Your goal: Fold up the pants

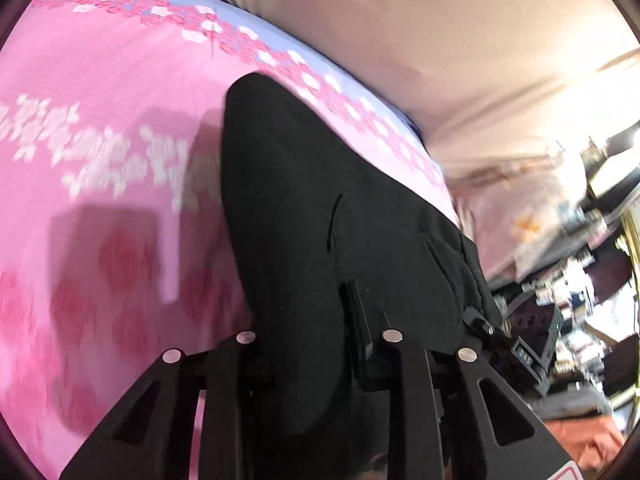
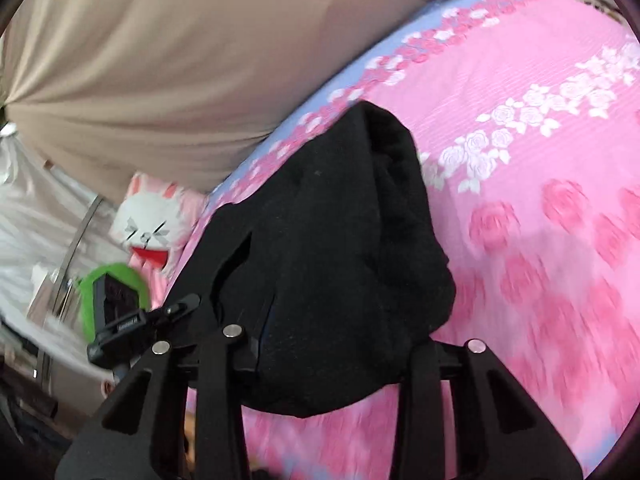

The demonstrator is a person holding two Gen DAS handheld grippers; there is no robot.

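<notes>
**Both grippers on the pants, mid-fold over the pink bedspread**

I had the black pants (image 1: 320, 200) gripped from both sides, and I judged myself to be partway through a fold: one end of the garment was lifted off the bed while the far end trailed down onto the pink floral bedspread (image 1: 100, 80), close to its blue border by the beige fabric (image 1: 400, 20) behind.

My left gripper (image 1: 316, 336) had cloth bunched between its fingers. The fabric filled the gap and hid the pads, so I read it as clamped narrow on the pants, not spread wide. A pocket slit showed on the panel ahead of it, which suggested I was holding near the waist end, though I could not be sure.

My right gripper (image 2: 336, 344) looked much the same: the pants (image 2: 340, 240) draped thickly over and between its fingers, swallowing the tips, so it too seemed pinched onto the cloth. From that camera I could see the other gripper's body off to the left, near a white bunny plush (image 2: 152, 220).

The surroundings were smeared with blur, so I took both hands to be moving. The next move, as I saw it, called for carrying the held end across to meet the far end, keeping the two grips level so the edges line up, then lowering flat before letting go.
</notes>
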